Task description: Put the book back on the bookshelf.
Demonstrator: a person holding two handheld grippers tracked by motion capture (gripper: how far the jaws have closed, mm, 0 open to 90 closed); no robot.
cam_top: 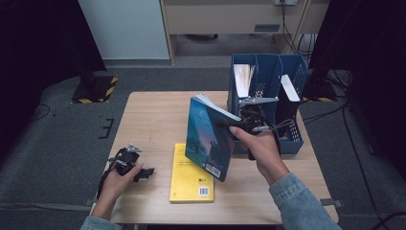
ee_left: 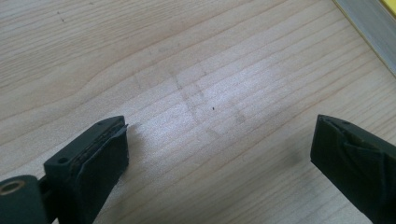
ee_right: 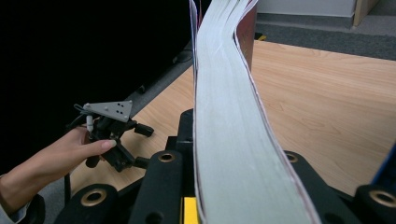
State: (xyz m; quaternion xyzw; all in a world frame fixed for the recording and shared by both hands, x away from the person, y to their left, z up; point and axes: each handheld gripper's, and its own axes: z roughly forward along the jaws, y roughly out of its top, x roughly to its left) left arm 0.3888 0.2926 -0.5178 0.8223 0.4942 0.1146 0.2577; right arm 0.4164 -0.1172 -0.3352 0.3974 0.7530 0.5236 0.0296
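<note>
High view: the right gripper point(cam_top: 230, 125) clamps the blue book point(cam_top: 209, 139), held tilted above the table point(cam_top: 153, 115), just in front of the blue file rack point(cam_top: 268, 96) and over the yellow book point(cam_top: 190, 179). The left gripper point(cam_top: 143, 173) rests near the table's left edge.

Left gripper view: its 2 jaws stand wide apart over bare wood, grasping nothing.

Right gripper view: the blue book's page edges point(ee_right: 229, 121) run up between the jaws, pinched tight.

yellow book point(cam_top: 189, 175): part covered by blue book point(cam_top: 210, 139) | cover text unreadable
</note>
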